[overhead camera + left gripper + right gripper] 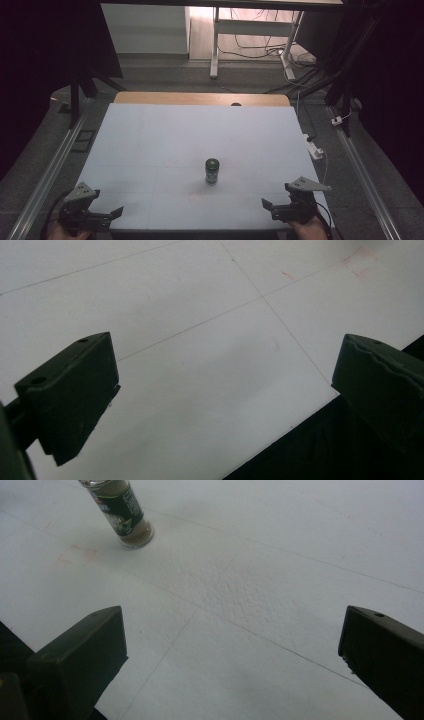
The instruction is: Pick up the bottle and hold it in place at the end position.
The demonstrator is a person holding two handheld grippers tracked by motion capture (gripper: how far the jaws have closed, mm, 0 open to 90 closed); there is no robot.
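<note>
A small glass jar (212,171) with a dark lid and a dark label stands upright near the middle of the white table (200,130). The right gripper view has the same jar (122,517) far off at its upper left. My left gripper (107,202) rests at the table's near left corner, open, and its own view (225,360) has only bare white board between the jaws. At the near right corner my right gripper (276,196) is open too, with nothing between its jaws (232,630). Both grippers are well apart from the jar.
A wooden strip (200,98) borders the table's far edge. A white power strip (314,149) with a cable lies off the right edge. Metal rails (50,170) run along both sides. Desk legs (215,45) and loose cables stand on the floor beyond.
</note>
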